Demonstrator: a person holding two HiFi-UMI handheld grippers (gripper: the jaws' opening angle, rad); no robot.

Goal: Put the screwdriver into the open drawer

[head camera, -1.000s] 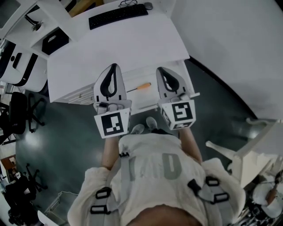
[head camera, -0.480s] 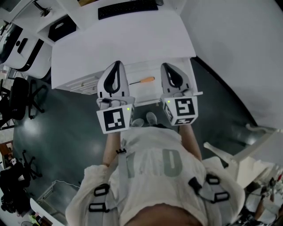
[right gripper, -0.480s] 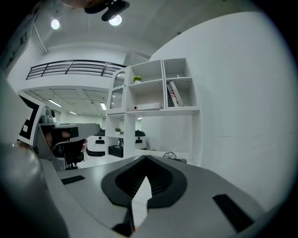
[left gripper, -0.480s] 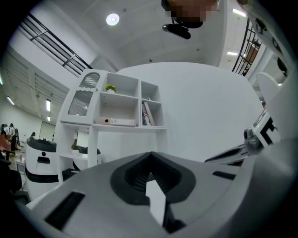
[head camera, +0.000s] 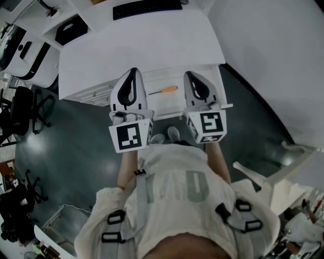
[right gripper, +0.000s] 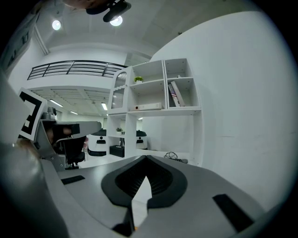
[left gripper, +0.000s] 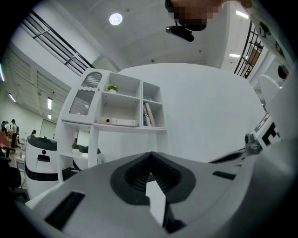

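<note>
The screwdriver (head camera: 164,90), orange handle to the right and thin shaft to the left, lies inside the open white drawer (head camera: 167,114) under the desk's front edge. My left gripper (head camera: 132,72) hovers over the drawer's left part, jaws shut and empty. Over the drawer's right part my right gripper (head camera: 189,75) is also shut with nothing in it. The screwdriver rests between the two, touched by neither. In the left gripper view the left gripper (left gripper: 150,154) points level across the room, and so does the right gripper (right gripper: 145,158) in the right gripper view; neither view shows the screwdriver.
The white desk (head camera: 142,43) carries a black keyboard (head camera: 147,8) at its far edge. A black office chair (head camera: 25,109) stands at the left, a white chair (head camera: 283,174) at the right. A white shelf unit (left gripper: 116,107) stands against the far wall.
The head view has shifted a little, so the desk sits higher in the picture. Both grippers and the screwdriver keep their places.
</note>
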